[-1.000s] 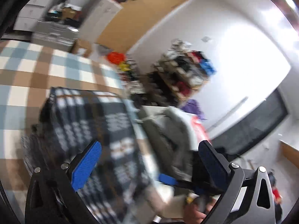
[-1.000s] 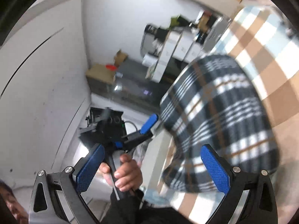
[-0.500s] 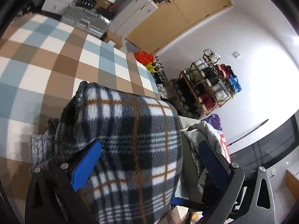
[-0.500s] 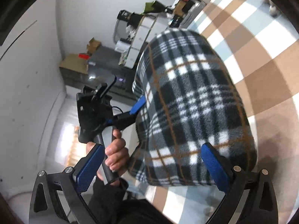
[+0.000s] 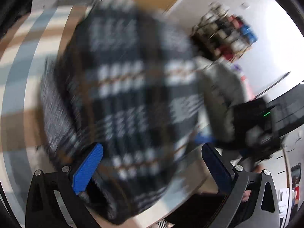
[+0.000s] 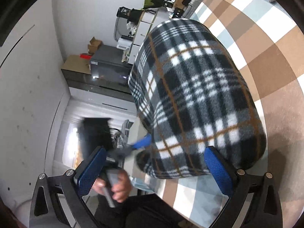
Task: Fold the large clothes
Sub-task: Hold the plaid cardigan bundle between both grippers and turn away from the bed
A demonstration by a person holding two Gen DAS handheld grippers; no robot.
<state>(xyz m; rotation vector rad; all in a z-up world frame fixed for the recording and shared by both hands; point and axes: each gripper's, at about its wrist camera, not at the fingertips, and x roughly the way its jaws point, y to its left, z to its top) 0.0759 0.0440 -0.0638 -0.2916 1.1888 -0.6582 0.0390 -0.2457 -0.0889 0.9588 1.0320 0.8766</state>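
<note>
Square the folded plaid fleece (image 6: 195, 102) before you release it.
Both grippers' fingers (image 6: 218, 169) spread empty beside the fleece; press its edges flat on the checked surface (image 6: 269, 62).

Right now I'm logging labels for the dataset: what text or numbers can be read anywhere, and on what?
"30", roughly: on the dark container atop the white drawers; smaller print there is too small.
Papers on the wall, left wrist view: blurred, unreadable.
Grey box: label too small.
Plaid fleece garment: no text.
</note>
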